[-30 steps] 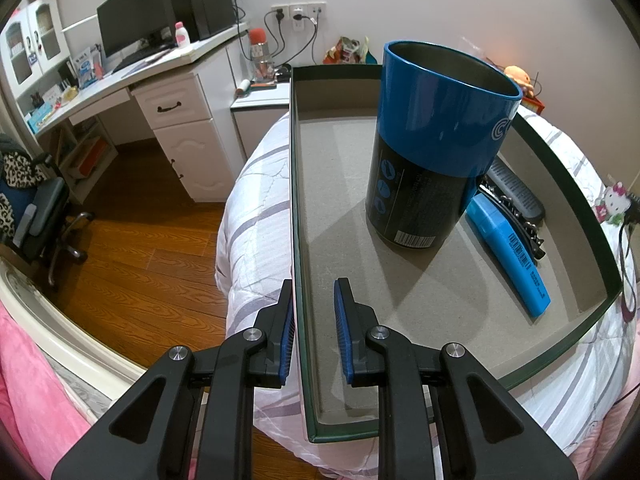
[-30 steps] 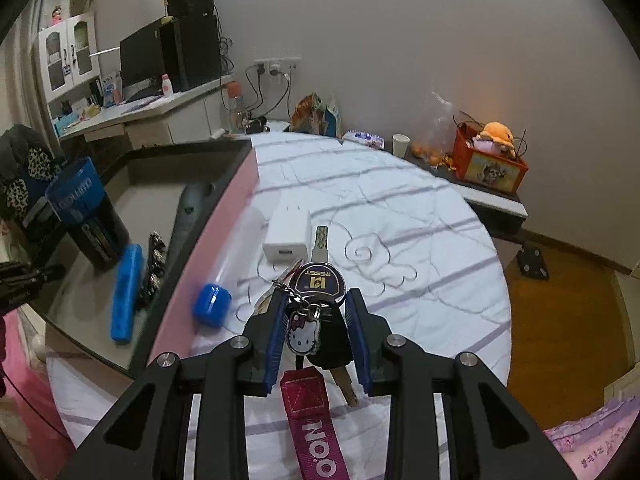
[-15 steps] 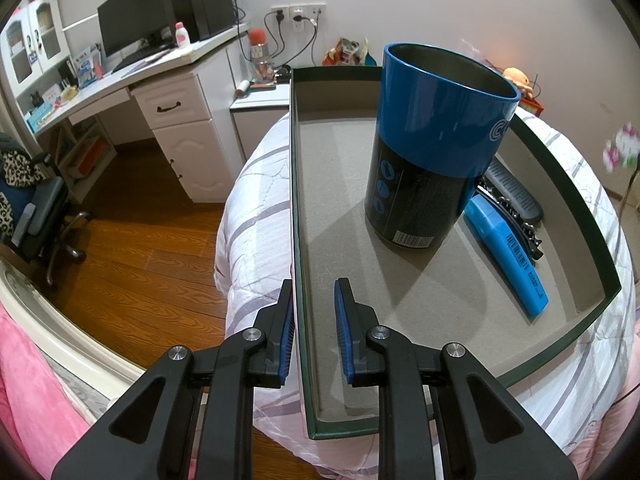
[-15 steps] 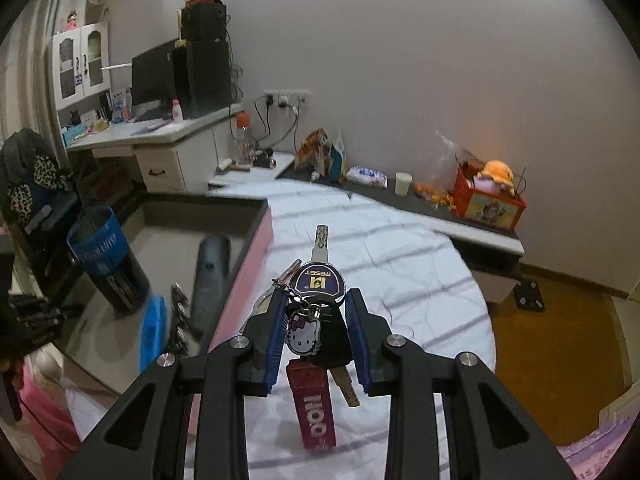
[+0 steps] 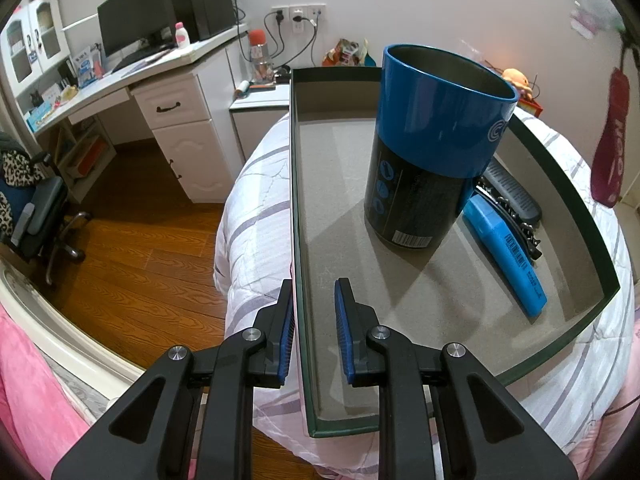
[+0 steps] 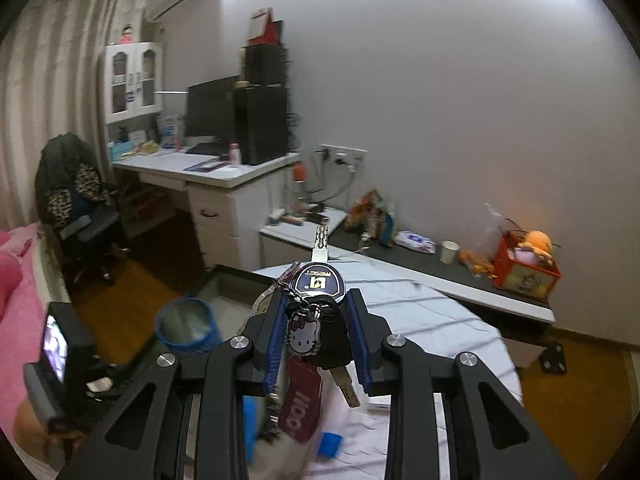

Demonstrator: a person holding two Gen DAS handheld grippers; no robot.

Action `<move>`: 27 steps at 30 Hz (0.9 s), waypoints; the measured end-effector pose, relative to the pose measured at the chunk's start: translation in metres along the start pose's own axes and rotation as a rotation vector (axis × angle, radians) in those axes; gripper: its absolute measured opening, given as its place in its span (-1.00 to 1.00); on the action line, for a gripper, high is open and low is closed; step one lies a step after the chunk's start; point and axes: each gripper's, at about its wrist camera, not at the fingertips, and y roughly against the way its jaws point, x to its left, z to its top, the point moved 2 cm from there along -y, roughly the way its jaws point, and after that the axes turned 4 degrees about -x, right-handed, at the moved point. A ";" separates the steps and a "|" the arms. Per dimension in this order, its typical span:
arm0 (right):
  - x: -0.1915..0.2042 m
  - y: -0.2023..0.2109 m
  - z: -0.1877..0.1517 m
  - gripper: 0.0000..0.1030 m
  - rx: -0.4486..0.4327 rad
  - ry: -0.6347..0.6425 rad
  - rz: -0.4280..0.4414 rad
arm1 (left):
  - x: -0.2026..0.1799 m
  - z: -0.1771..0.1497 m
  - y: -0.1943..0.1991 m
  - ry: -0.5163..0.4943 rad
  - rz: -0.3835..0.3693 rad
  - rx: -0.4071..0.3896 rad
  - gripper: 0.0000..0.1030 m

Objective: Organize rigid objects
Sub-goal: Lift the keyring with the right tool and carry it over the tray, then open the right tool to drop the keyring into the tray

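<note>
Right now your left tongs (image 5: 314, 322) pinch the near side wall of the tray (image 5: 560, 184) on the bed (image 5: 256, 184). Inside the tray an open blue can (image 5: 432, 152) stands upright, with a blue bar (image 5: 504, 248) just beside its base. Your right tongs (image 6: 316, 336) grip a bunch of keys (image 6: 320, 280), held in the air above the bed.

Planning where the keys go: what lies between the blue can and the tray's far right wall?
Left wrist view: a blue box, a black chain and a dark remote.
</note>
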 end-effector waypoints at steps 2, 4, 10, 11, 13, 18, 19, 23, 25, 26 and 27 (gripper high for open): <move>0.014 -0.005 -0.002 -0.42 0.012 0.011 0.037 | 0.000 0.000 0.000 0.000 0.000 0.000 -0.65; 0.027 -0.014 -0.008 -0.42 0.032 0.016 0.078 | 0.000 0.000 0.000 0.000 -0.001 0.000 -0.65; 0.046 -0.041 -0.044 -0.42 0.127 -0.012 0.129 | -0.001 0.002 0.003 -0.001 -0.005 -0.001 -0.65; 0.046 -0.045 -0.051 -0.41 0.141 -0.020 0.131 | -0.002 0.003 0.003 -0.001 -0.005 -0.001 -0.65; 0.047 -0.050 -0.061 -0.41 0.169 -0.028 0.135 | -0.002 0.003 0.003 -0.001 -0.005 -0.001 -0.65; 0.052 -0.061 -0.085 -0.41 0.240 -0.032 0.145 | -0.002 0.002 0.003 -0.001 -0.004 -0.002 -0.65; 0.053 -0.063 -0.089 -0.41 0.250 -0.031 0.149 | -0.001 0.002 0.003 -0.001 -0.005 -0.002 -0.65; 0.060 -0.064 -0.100 -0.41 0.287 -0.023 0.184 | -0.003 0.004 0.004 -0.003 -0.003 -0.002 -0.65; 0.065 -0.064 -0.105 -0.41 0.308 -0.006 0.186 | -0.004 0.004 0.004 -0.003 -0.003 -0.002 -0.65; 0.067 -0.065 -0.108 -0.41 0.319 0.000 0.190 | -0.004 0.004 0.005 -0.004 -0.003 -0.002 -0.65; 0.067 -0.065 -0.110 -0.41 0.321 0.000 0.194 | -0.004 0.004 0.005 -0.004 -0.003 -0.002 -0.65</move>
